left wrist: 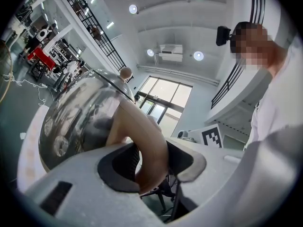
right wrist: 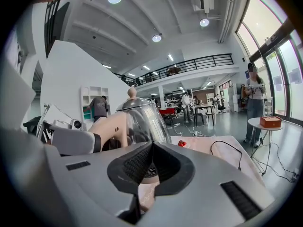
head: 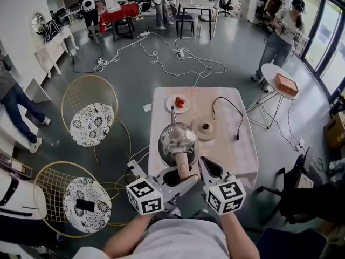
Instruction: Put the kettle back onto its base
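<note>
Over the desk (head: 242,152), the kettle (head: 178,139) is clamped by its handle in the left gripper (head: 186,176); the right gripper (head: 204,164) jaws are closed together, empty.

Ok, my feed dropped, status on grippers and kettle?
Left gripper shut on kettle handle; right gripper shut, empty. Kettle off its base, base bare to its right. Nothing between them.

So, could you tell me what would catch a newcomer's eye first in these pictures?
First comes the shiny domed kettle over the near end of the pale pink table, its beige handle clamped in the left gripper. Next is its round base, which stands bare on the table just right of the kettle, with a black cord looping beyond it. The right gripper is shut on nothing beside the handle.
</note>
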`<act>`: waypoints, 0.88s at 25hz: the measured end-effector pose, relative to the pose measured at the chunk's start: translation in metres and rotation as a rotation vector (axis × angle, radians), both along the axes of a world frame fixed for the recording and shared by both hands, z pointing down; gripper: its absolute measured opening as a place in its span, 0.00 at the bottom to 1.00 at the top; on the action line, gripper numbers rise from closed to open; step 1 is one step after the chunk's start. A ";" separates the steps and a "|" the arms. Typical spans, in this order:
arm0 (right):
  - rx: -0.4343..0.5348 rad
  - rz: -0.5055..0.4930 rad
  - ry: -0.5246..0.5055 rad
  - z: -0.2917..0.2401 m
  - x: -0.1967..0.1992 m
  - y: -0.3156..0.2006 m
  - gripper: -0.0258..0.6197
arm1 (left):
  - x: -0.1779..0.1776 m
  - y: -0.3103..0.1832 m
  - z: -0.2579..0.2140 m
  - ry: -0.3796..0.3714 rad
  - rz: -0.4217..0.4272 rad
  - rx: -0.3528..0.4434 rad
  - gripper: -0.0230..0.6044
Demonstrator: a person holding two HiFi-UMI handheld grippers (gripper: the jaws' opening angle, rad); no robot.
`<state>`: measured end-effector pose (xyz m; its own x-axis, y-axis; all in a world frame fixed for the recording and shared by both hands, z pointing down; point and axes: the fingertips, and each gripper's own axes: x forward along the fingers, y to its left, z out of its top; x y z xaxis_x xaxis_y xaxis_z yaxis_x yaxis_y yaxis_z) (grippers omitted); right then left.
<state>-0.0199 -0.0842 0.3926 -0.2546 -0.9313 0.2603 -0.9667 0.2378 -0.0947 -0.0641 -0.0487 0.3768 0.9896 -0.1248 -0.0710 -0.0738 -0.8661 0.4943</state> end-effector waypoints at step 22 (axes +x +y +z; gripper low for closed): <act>-0.016 -0.005 -0.031 0.019 0.037 -0.045 0.05 | 0.033 -0.041 0.019 -0.031 -0.014 -0.019 0.30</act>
